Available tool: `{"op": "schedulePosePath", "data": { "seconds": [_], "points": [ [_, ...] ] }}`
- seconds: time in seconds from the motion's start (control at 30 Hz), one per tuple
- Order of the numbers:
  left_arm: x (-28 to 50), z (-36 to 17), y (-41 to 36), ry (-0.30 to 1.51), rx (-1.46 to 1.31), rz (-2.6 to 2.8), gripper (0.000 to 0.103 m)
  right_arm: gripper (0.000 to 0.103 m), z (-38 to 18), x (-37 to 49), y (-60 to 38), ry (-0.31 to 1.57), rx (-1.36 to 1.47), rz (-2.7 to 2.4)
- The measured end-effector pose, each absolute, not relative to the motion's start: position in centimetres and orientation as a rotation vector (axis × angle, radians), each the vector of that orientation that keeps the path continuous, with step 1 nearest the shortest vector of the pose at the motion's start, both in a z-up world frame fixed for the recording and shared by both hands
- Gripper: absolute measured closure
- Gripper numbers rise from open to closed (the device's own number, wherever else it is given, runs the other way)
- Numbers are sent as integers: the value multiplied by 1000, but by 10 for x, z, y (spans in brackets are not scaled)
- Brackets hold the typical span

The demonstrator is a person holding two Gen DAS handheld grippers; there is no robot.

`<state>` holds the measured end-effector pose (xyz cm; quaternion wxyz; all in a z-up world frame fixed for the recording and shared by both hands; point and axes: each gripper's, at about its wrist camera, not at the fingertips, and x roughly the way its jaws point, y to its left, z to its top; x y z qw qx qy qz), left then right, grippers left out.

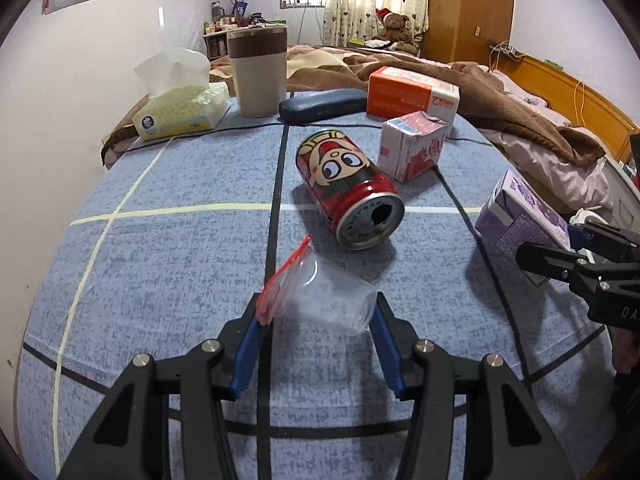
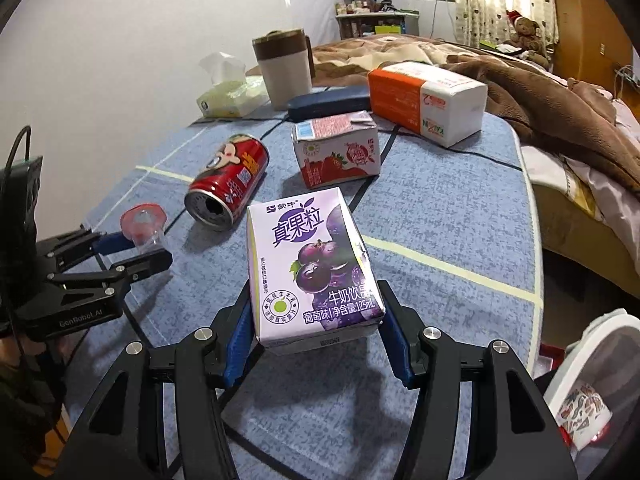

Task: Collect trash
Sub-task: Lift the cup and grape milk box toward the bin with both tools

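Observation:
A small clear plastic cup with a peeled red foil lid lies sideways between the blue pads of my left gripper, which touch its lid end and its base. In the right wrist view the same cup sits in the left gripper just above the blue checked tablecloth. My right gripper is shut on a purple grape milk carton, held clear of the cloth with its shadow below. A red drink can lies on its side mid-table, and a strawberry milk carton stands behind it.
At the table's far end stand a tissue box, a brown-and-cream tumbler, a dark blue case and an orange-and-white paper pack. A white-rimmed container sits low beyond the table's right edge. A bed with brown blankets lies to the right.

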<state>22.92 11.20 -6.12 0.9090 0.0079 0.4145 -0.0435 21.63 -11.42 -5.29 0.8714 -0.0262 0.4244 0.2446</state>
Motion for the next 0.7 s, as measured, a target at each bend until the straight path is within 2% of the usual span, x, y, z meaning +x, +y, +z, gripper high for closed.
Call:
{"op": "schedulePosePath", "data": {
  "seconds": [0.7],
  "points": [
    [181,3,65,707,17,-221,50,45,-1,163,-163,745,29,406]
  ]
}}
